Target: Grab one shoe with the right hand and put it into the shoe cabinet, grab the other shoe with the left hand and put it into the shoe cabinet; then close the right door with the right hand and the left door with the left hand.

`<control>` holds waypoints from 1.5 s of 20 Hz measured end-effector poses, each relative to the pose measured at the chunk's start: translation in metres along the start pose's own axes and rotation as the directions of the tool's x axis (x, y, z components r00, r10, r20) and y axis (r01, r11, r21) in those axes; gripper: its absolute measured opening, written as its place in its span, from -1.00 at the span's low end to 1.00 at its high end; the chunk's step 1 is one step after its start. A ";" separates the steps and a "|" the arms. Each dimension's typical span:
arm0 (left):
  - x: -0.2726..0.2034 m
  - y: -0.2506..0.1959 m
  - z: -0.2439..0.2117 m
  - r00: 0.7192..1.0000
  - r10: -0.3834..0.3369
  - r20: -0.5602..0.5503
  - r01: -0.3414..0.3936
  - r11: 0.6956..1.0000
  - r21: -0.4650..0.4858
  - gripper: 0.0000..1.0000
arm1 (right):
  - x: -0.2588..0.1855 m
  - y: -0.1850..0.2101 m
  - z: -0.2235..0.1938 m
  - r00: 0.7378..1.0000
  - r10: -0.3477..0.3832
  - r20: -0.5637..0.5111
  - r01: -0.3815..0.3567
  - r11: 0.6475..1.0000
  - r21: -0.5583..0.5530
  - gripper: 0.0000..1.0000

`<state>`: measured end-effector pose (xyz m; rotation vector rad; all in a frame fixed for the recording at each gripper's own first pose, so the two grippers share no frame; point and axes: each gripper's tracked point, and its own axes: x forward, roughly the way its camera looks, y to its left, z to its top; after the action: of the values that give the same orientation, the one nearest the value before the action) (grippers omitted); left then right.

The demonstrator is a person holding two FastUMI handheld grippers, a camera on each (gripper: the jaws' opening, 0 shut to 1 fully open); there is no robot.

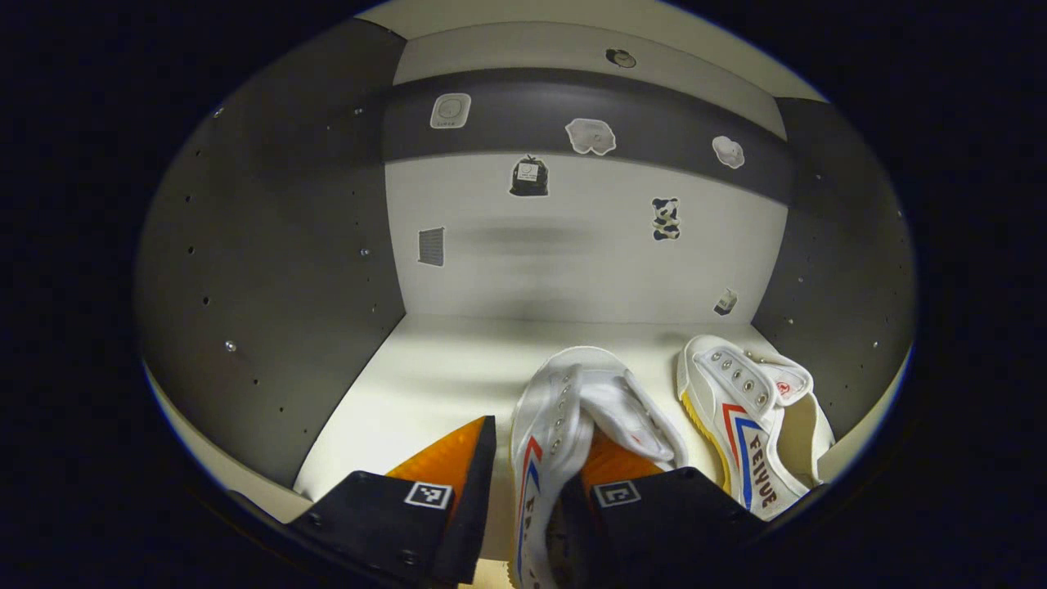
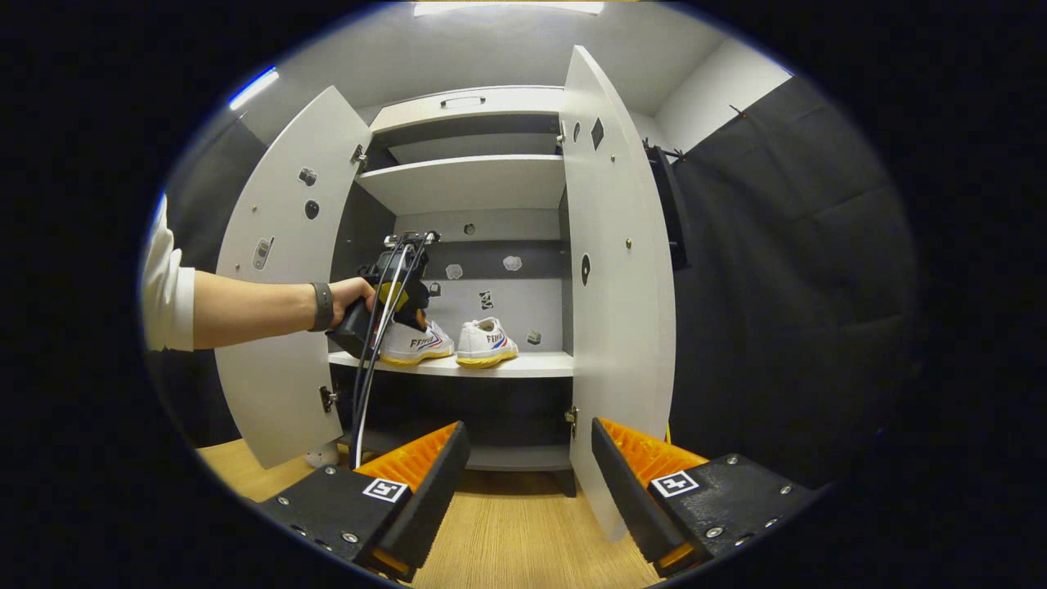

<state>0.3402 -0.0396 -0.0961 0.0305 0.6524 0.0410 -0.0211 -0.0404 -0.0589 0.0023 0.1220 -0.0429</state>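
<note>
The second shoe (image 1: 564, 433) sits on the cabinet shelf (image 1: 425, 384) just beside the first shoe (image 1: 752, 425); it looks light, with soft canvas that folds, so its side wall at the opening is the sensible hold. The left gripper (image 1: 532, 474) straddles that wall, though whether it presses I cannot tell. The right gripper (image 2: 523, 474) hangs released, the right door (image 2: 613, 286) just ahead and the left door (image 2: 278, 286) across, both open.

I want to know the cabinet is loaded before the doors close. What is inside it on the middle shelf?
Two white shoes sit side by side on the shelf: the left shoe at the left gripper, the right shoe beside it. The person's hand hides part of the left shoe.
</note>
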 end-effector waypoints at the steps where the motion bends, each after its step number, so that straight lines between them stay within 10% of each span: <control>1: -0.006 0.003 0.001 1.000 0.004 0.010 -0.004 1.000 -0.019 0.15 | 0.000 0.001 0.000 1.000 0.003 0.000 -0.003 1.000 0.004 0.85; 5: -0.038 0.017 -0.004 0.999 0.011 0.052 -0.004 0.993 -0.120 0.90 | 0.001 0.005 0.001 1.000 0.015 -0.001 -0.015 0.999 0.032 0.85; 11: -0.109 0.011 0.005 0.972 -0.066 0.225 0.094 0.989 -0.113 0.92 | 0.005 0.010 0.005 0.999 0.044 0.003 -0.044 0.999 0.030 0.85; 20: -0.256 0.023 -0.010 0.833 -0.102 0.544 0.137 0.990 -0.023 0.94 | 0.014 0.029 0.028 0.991 0.127 0.038 -0.127 0.992 0.003 0.85; 26: -0.303 0.019 -0.101 0.799 -0.094 0.594 0.121 0.993 -0.006 0.94 | 0.009 0.041 0.034 0.986 0.156 0.063 -0.159 0.986 0.042 0.84; 30: -0.315 0.019 -0.157 0.828 -0.068 0.557 0.097 0.995 -0.022 0.94 | 0.003 0.042 0.024 0.987 0.155 0.033 -0.156 0.986 0.052 0.85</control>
<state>-0.0057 -0.0327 -0.0296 -0.0337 0.0626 -0.0363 -0.0132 0.0015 -0.0356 0.0658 0.0916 0.1099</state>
